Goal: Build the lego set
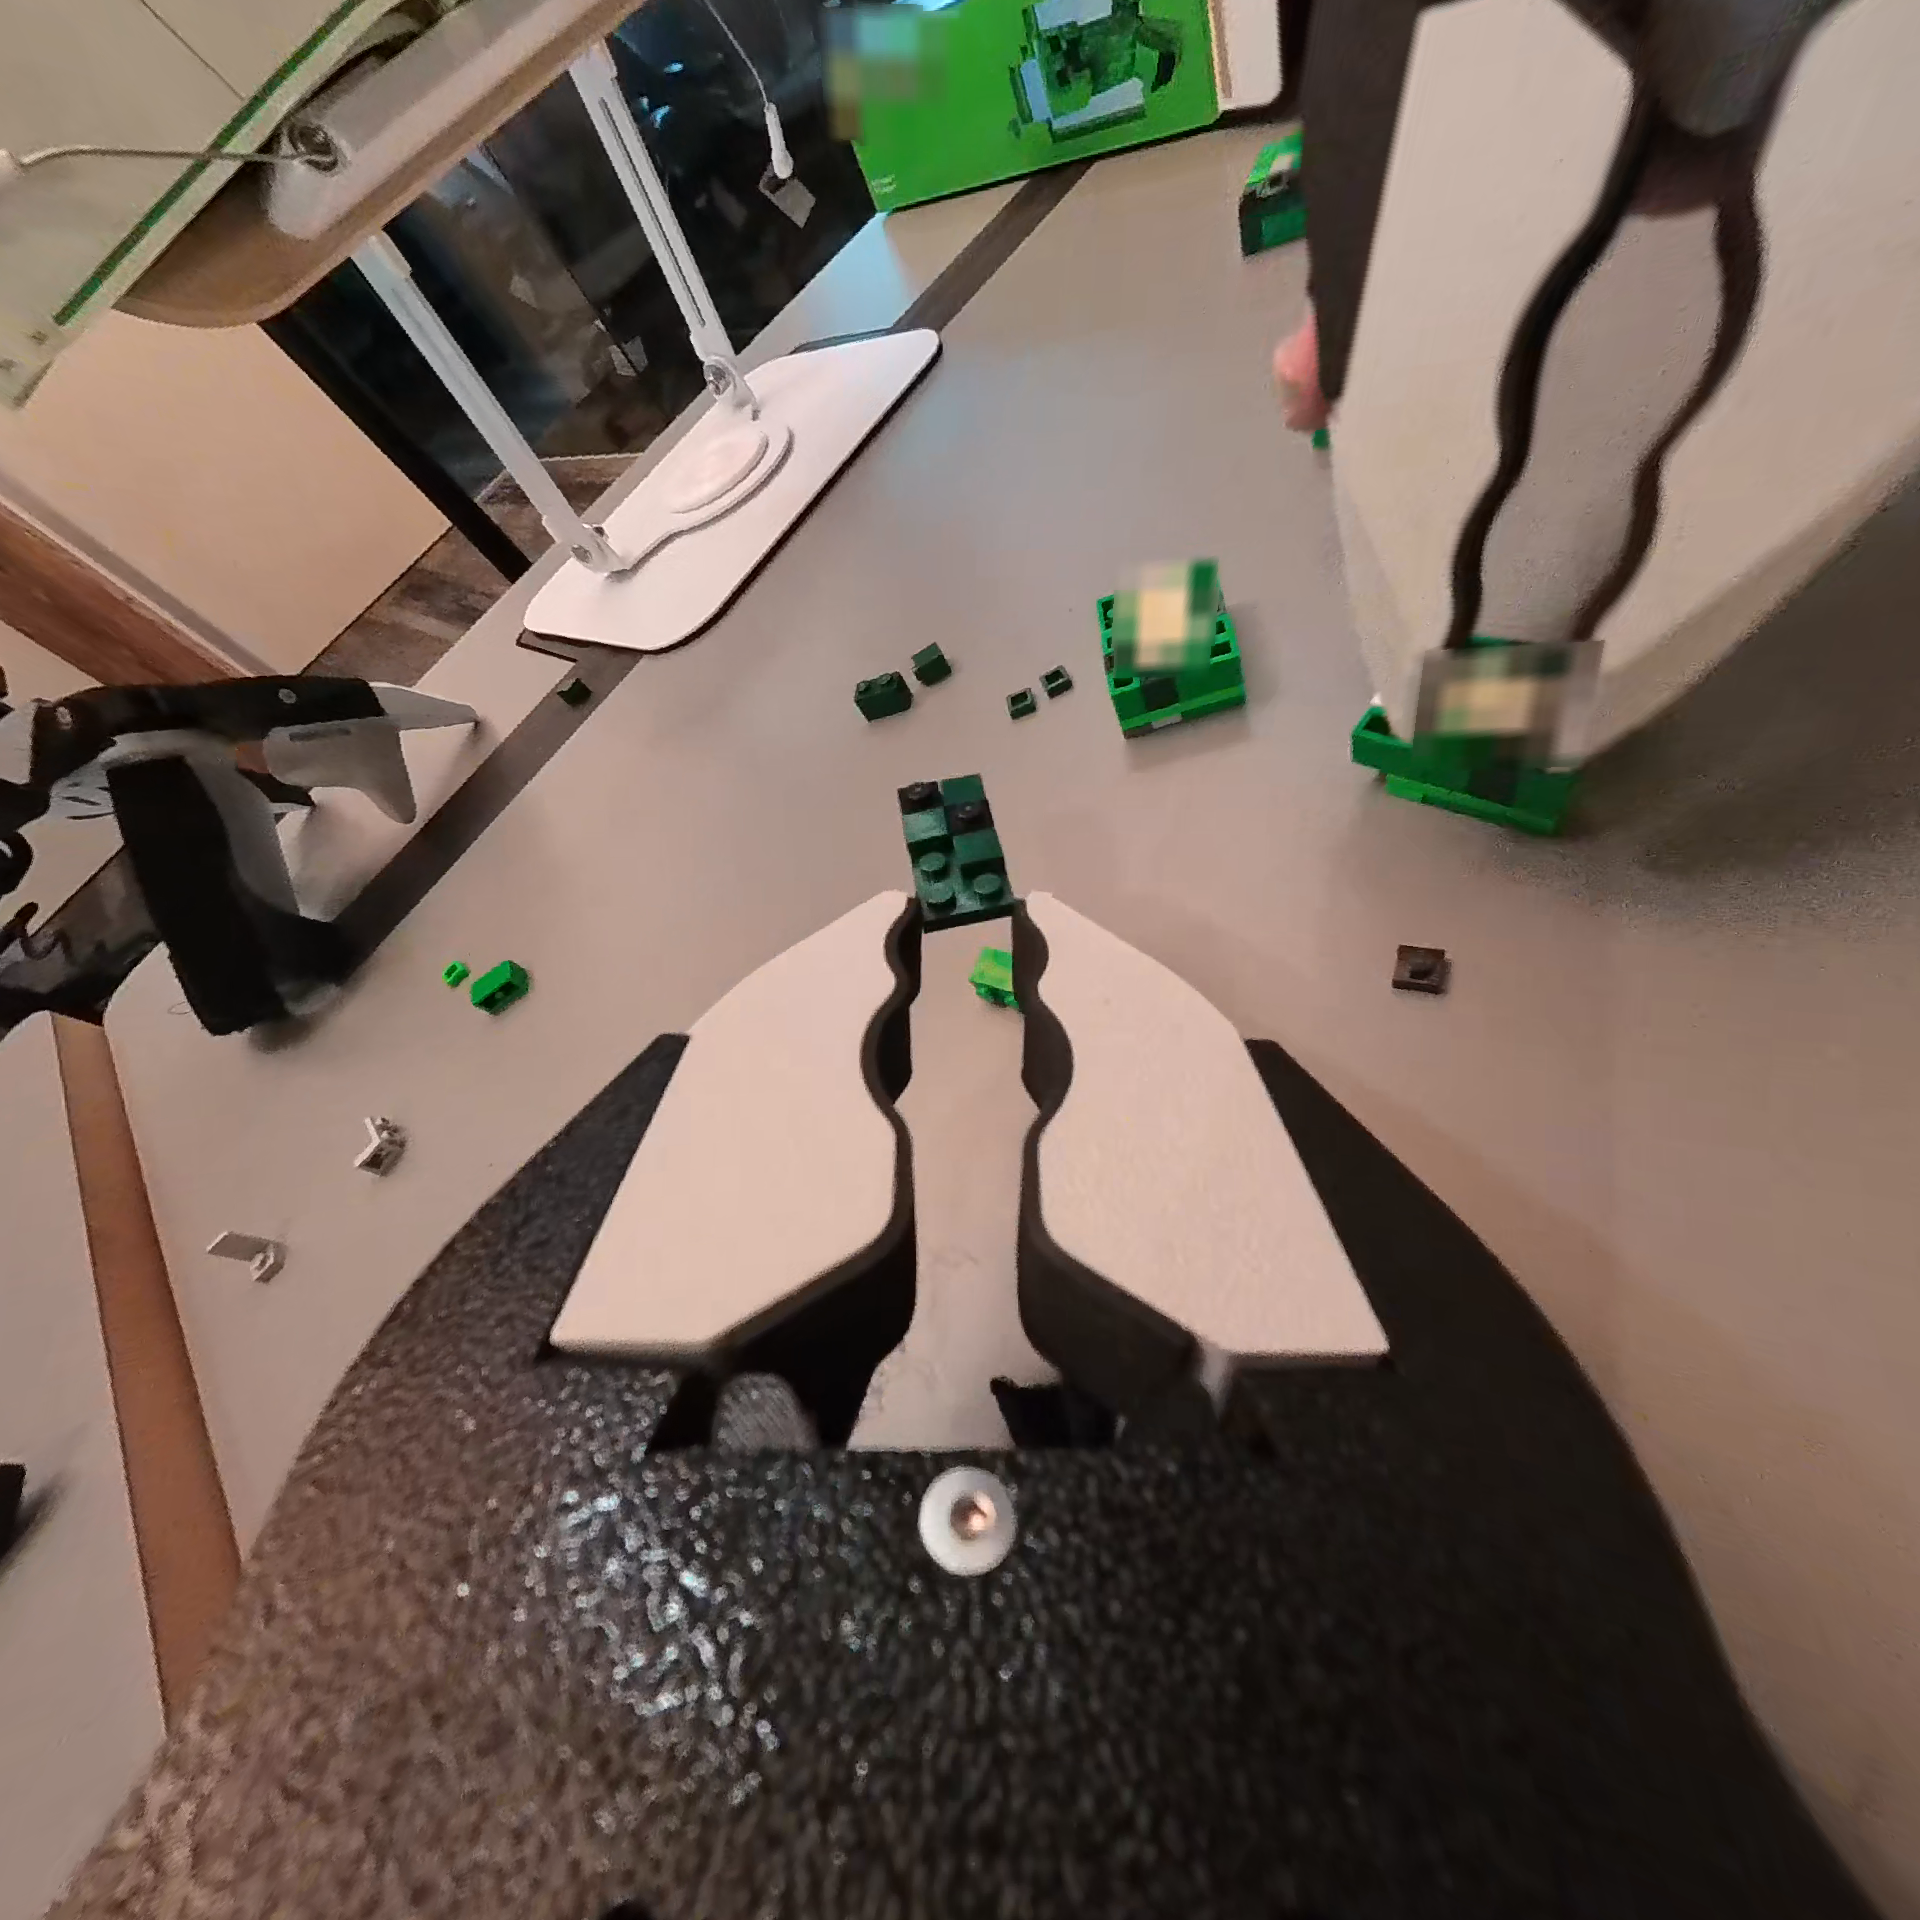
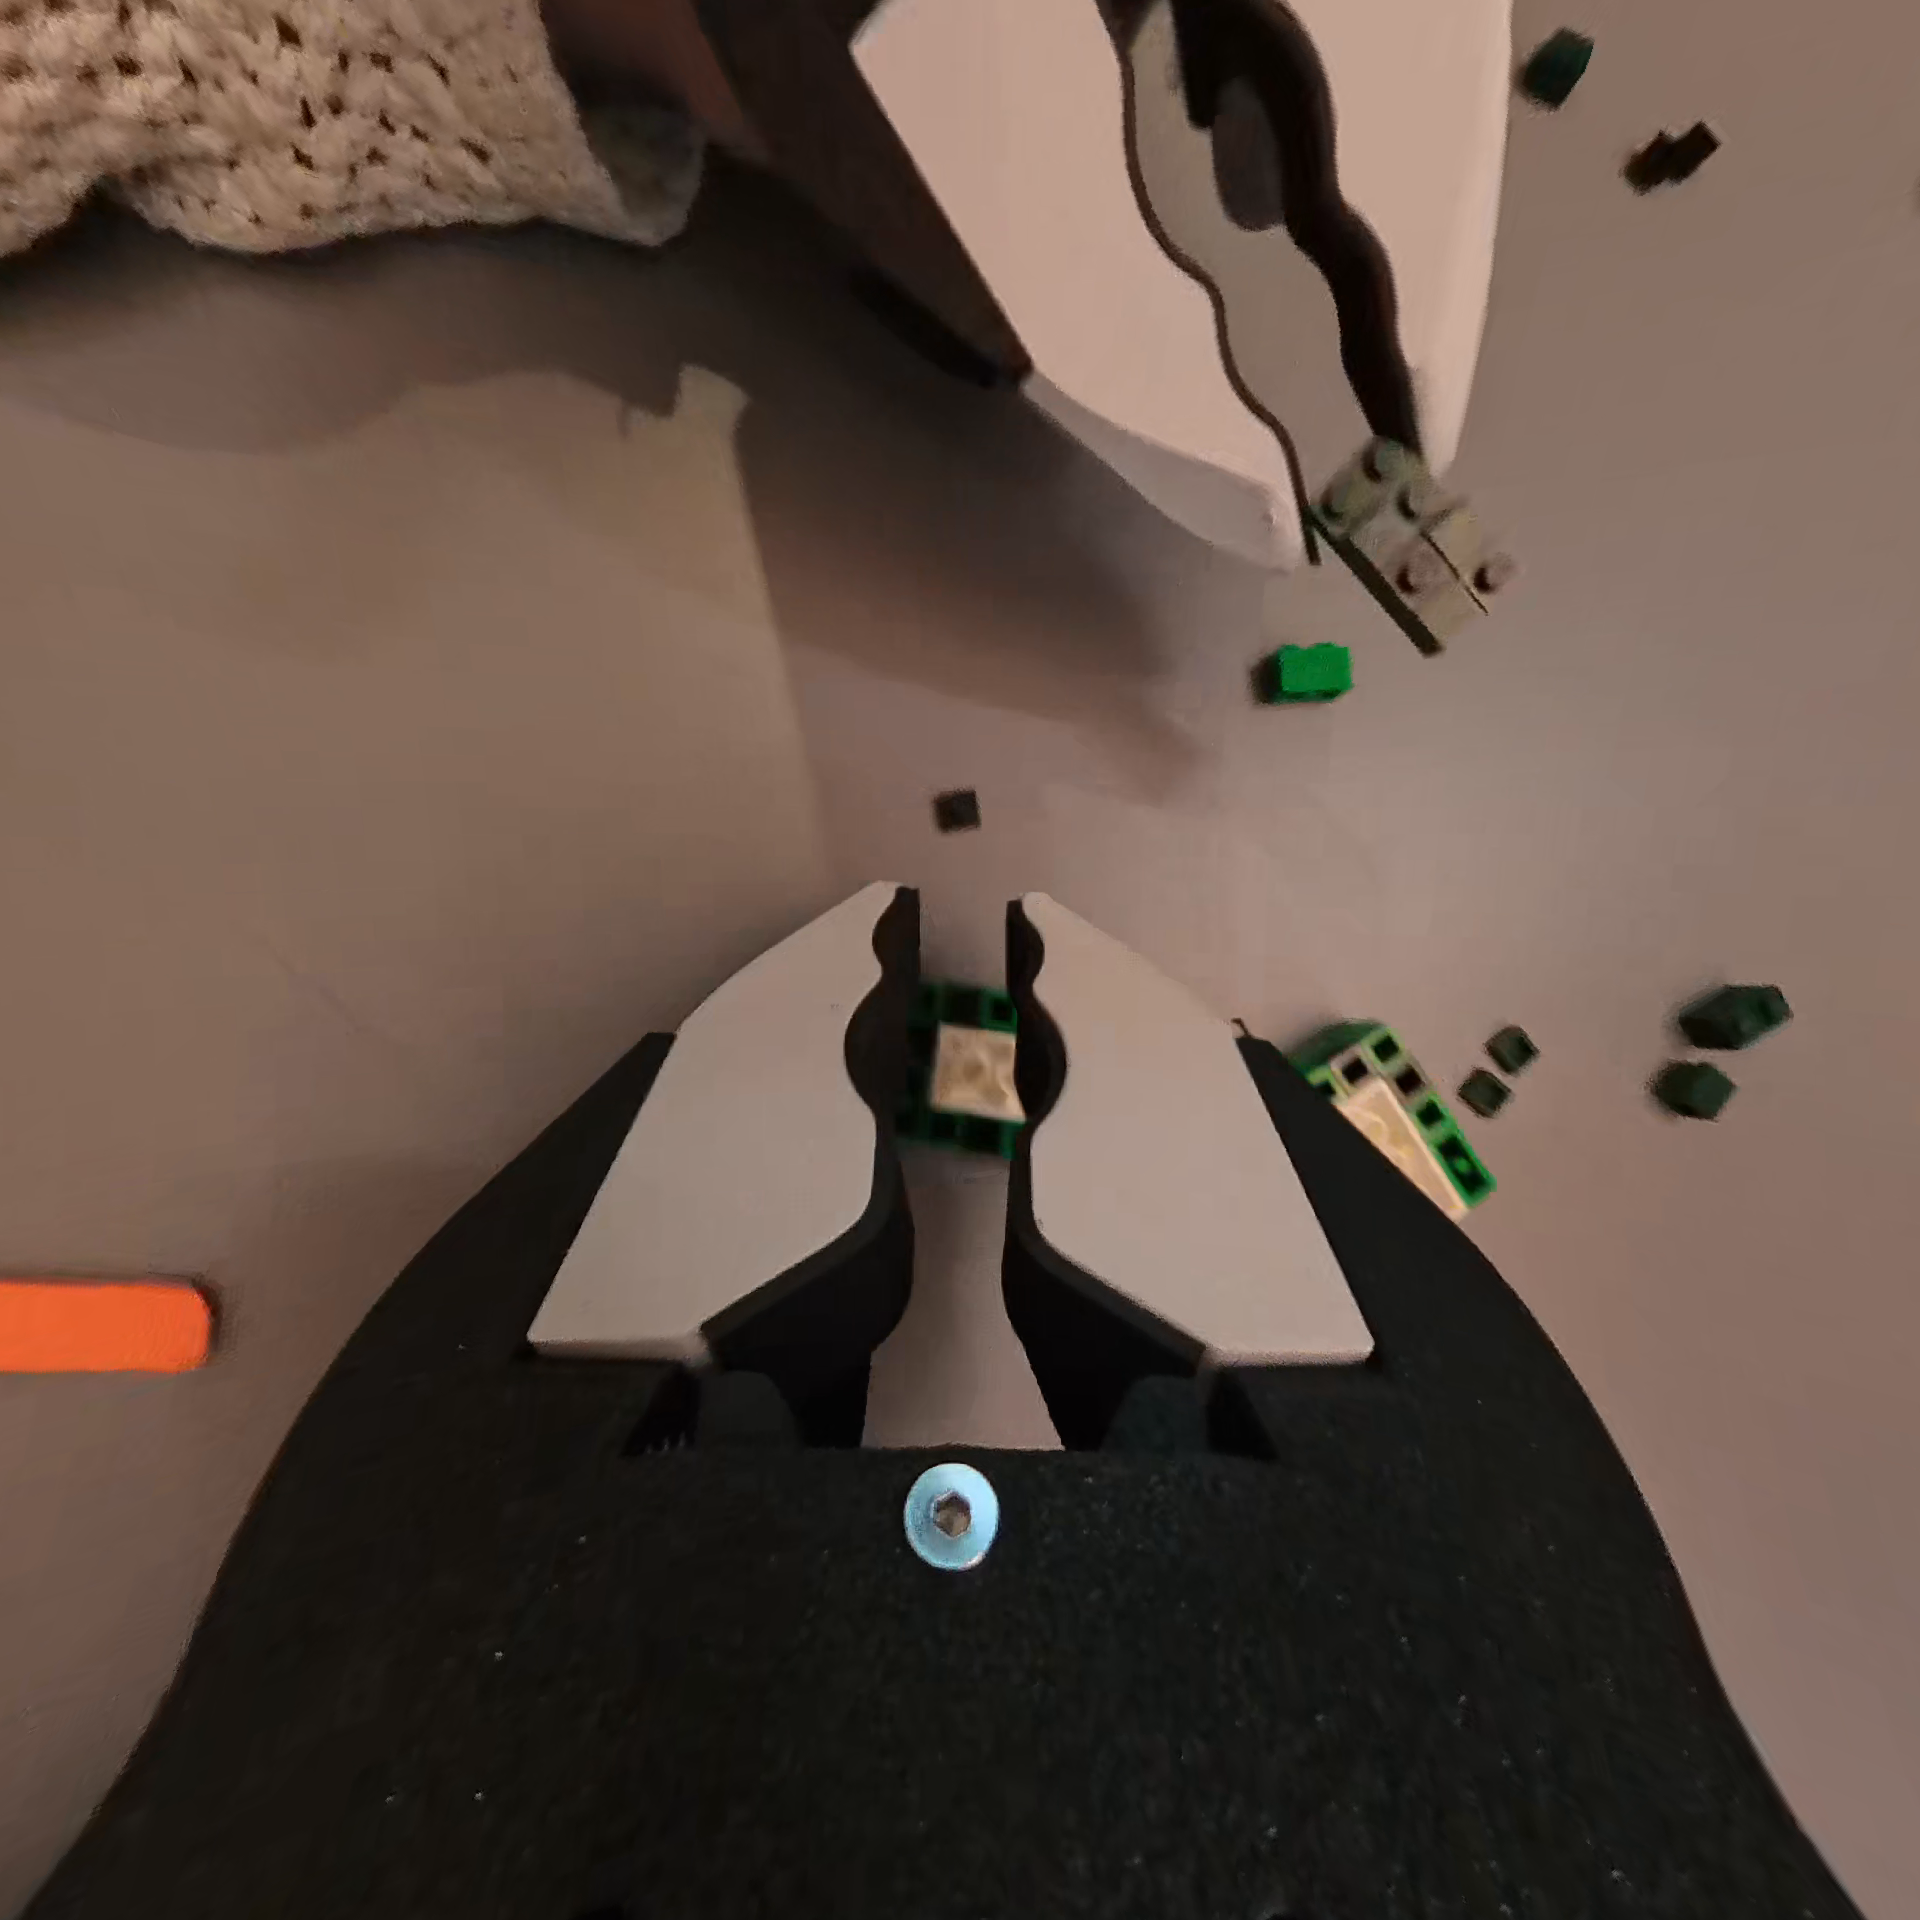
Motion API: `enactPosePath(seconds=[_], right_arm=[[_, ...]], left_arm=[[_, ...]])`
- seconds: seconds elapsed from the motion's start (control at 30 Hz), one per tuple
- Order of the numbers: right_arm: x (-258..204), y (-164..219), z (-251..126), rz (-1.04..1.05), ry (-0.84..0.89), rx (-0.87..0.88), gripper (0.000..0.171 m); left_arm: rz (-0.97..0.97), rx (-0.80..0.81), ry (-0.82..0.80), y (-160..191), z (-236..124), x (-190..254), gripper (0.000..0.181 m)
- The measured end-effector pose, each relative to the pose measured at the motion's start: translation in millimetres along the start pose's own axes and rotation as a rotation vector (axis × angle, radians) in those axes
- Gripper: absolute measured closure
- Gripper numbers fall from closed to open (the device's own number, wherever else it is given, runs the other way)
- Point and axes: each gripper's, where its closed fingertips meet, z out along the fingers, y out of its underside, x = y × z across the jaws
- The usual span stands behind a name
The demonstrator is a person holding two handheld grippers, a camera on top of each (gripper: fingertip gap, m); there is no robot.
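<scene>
Left claw (image 1: pixel 966 914) closed on a dark green stud plate (image 1: pixel 958 850), held clear of the counter (image 1: pixel 727 987). Right claw (image 2: pixel 964 899) clamps a bright green sub-assembly (image 2: pixel 961 1070) resting on the counter, well ahead-right of the left claw. To join well: square studs over sockets, then press straight down.

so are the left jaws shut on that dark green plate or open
Shut on it: the left gripper pinches the dark green plate by its near end, held above the table.
</scene>
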Motion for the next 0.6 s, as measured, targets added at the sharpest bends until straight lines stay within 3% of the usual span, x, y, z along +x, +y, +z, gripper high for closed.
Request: enactPosePath(seconds=[0.13, 0.27, 0.6], right_arm=[[-17.1, -16.3, 9.7, 0.001, 0.027, 0.031, 0.153], [-5.0, -8.2, 15.3, -0.135, 0.079, -0.081, 0.152], [0.9, 1.7, 35.3, -0.197, -0.145, -0.24, 0.158]], left_arm=[[0.003, -0.002, 0.001, 0.8, -0.8, -0.6, 0.165], [-0.011, 0.01, 0.078, 1.1, -3.7, 5.9, 0.166], [0.005, 0.018, 0.221, 3.7, -14.0, 20.4, 0.166]])
